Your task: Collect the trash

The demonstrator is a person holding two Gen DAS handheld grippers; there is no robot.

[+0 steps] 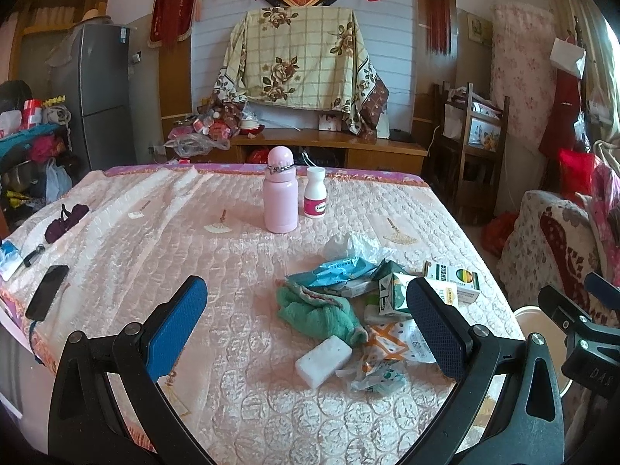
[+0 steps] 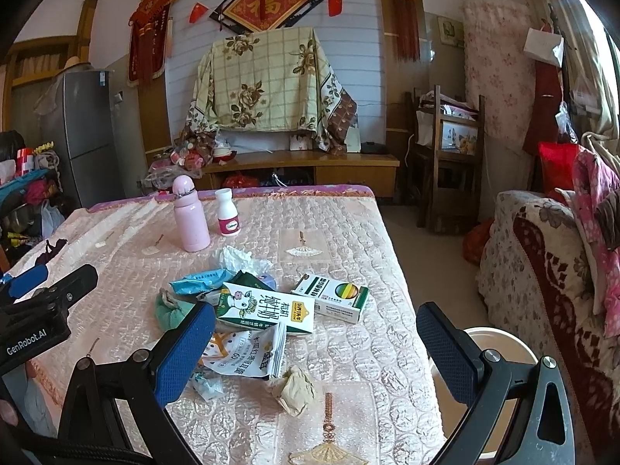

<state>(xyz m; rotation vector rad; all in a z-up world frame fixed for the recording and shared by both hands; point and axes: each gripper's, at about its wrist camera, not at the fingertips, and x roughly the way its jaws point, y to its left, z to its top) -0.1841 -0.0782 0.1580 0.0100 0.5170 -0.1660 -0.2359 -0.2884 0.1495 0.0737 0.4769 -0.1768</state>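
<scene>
A: Right, grippers first — state?

B: Left gripper (image 1: 306, 329) w/ jaws wide apart, nothing held, hovering over the trash pile. Right gripper (image 2: 316, 352) same, spread wide & empty, above the desk's (image 2: 348, 232) near right corner.

A: Where's the trash?

B: On the desk. Milk carton (image 2: 267, 306) lies flat on a snack wrapper (image 2: 248, 356); crumpled paper wad (image 2: 294, 387) just beside that wrapper. Green-white box (image 2: 333, 296) next to the carton; teal packet (image 2: 201, 281) & tissue (image 2: 236, 257) behind.

A: Other stuff?

B: Green cloth (image 1: 317, 310), white block (image 1: 323, 360) touching it. Pink bottle (image 1: 279, 190) & pill bottle (image 1: 315, 192) upright, further back. Bucket (image 2: 500, 345) beside the desk, right.
</scene>
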